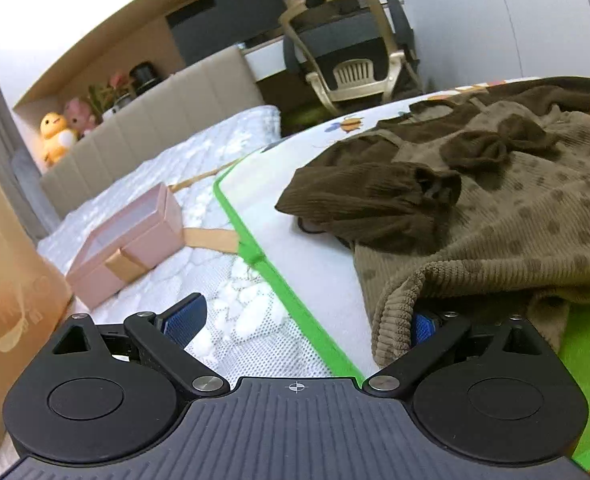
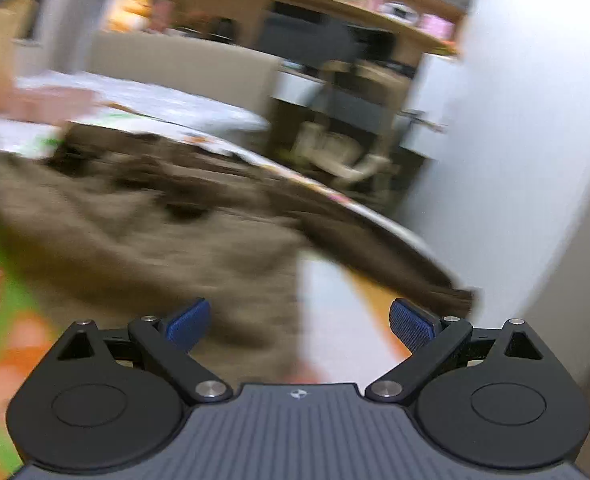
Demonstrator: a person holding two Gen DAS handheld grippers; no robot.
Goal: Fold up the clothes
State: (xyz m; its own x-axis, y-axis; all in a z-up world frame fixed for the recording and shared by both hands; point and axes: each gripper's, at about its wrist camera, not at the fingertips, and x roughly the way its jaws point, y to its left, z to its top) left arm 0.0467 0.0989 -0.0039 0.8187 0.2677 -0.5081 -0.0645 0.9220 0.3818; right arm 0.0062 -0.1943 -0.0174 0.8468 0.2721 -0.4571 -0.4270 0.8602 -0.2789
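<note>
A brown corduroy garment (image 1: pixel 515 216) with darker dots, a dark bow and dark sleeves lies crumpled on a white play mat with a green border (image 1: pixel 319 264). My left gripper (image 1: pixel 307 324) is open at the garment's near hem; the hem drapes over its right blue pad (image 1: pixel 423 326), while the left pad (image 1: pixel 185 320) is bare. In the blurred right wrist view the same garment (image 2: pixel 143 232) spreads across the mat. My right gripper (image 2: pixel 299 324) is open just above its near edge, with nothing between its fingers.
A pink box (image 1: pixel 127 240) lies on the white quilted mattress (image 1: pixel 215 152) left of the mat. A brown paper bag (image 1: pixel 7 280) stands at the far left. Behind are a padded headboard (image 1: pixel 155 120), plush toys (image 1: pixel 59 132) and an office chair (image 1: pixel 347 52).
</note>
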